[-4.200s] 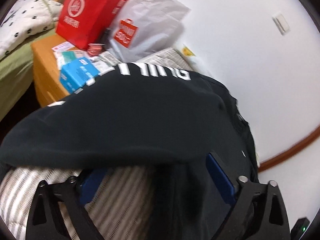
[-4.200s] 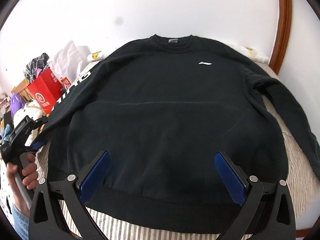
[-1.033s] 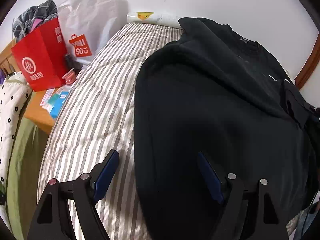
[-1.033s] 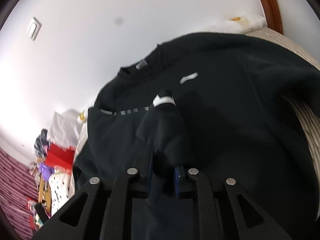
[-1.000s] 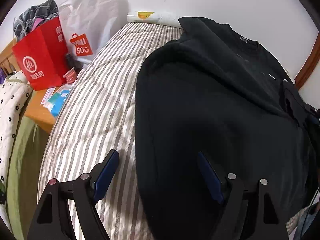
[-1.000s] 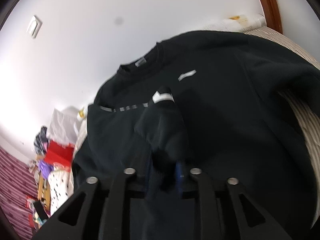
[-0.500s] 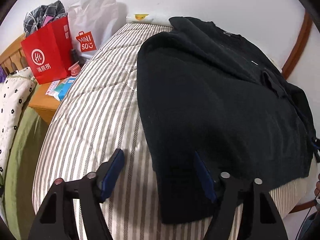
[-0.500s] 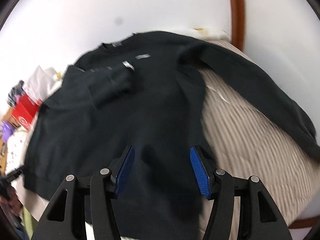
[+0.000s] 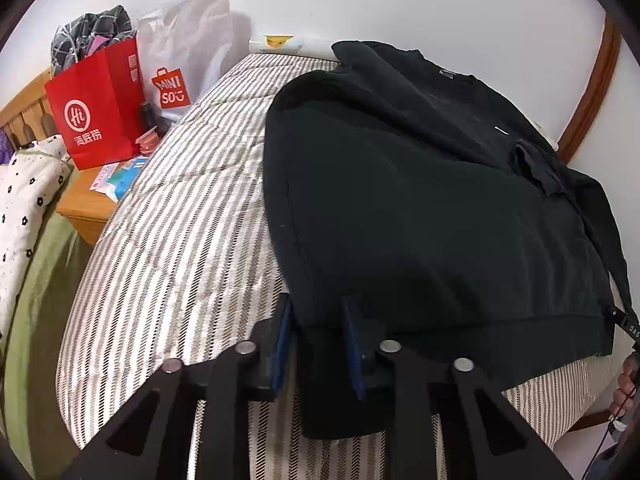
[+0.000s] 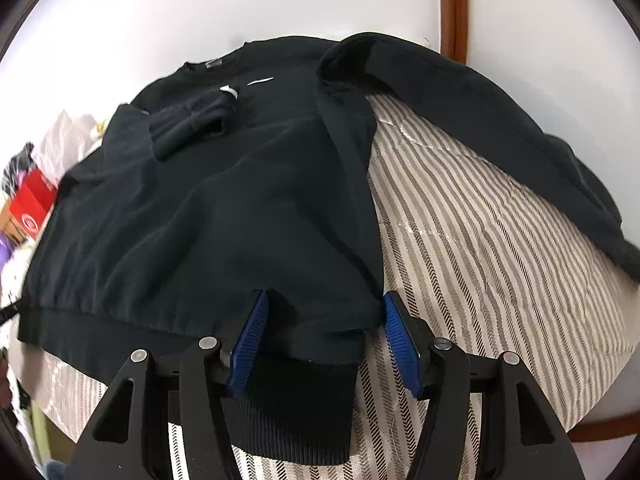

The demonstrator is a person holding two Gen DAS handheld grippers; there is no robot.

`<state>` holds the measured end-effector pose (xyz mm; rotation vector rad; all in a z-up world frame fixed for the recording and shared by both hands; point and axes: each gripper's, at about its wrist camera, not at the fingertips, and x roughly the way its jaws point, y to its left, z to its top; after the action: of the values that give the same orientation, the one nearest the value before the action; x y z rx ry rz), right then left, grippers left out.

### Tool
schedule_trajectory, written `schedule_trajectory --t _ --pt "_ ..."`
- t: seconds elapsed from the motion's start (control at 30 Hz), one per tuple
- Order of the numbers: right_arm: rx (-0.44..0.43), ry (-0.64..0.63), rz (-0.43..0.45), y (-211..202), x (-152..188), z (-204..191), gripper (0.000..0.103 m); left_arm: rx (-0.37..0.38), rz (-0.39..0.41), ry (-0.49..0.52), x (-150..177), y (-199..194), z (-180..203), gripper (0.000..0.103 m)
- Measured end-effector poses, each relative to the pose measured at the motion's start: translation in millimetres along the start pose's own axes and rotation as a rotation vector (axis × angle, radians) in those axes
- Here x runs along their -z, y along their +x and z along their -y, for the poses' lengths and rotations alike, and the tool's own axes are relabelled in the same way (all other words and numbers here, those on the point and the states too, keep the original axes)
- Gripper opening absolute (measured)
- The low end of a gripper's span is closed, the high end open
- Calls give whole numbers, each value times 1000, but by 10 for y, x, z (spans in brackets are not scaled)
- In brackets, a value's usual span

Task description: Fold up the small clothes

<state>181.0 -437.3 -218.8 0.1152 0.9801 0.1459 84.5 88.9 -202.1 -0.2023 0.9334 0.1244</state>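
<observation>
Left wrist view: left gripper (image 9: 316, 344), jaws just closing, blue pads pinched on the hem corner of the black sweatshirt (image 9: 420, 216) at 6 o'clock. Sweatshirt spread over the striped bedcover (image 9: 180, 240), one sleeve folded across the chest toward 2 o'clock. Red paper bag (image 9: 96, 120) and white shopping bag (image 9: 188, 48) at 10 o'clock.

Right wrist view: right gripper (image 10: 324, 344), jaws parted, straddling the opposite hem corner, pads not pressing. Other sleeve (image 10: 500, 120) trails toward 3 o'clock.
</observation>
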Motion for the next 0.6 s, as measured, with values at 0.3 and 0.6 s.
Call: schedule_trajectory --t 0.3,0.6 --pt "-38 -75 29 -162 49 -20 14 34 -22 -30 39 -69 -79 12" --pt "-20 -130 19 -493 149 66 13 77 -55 25 352 -416 -3 12"
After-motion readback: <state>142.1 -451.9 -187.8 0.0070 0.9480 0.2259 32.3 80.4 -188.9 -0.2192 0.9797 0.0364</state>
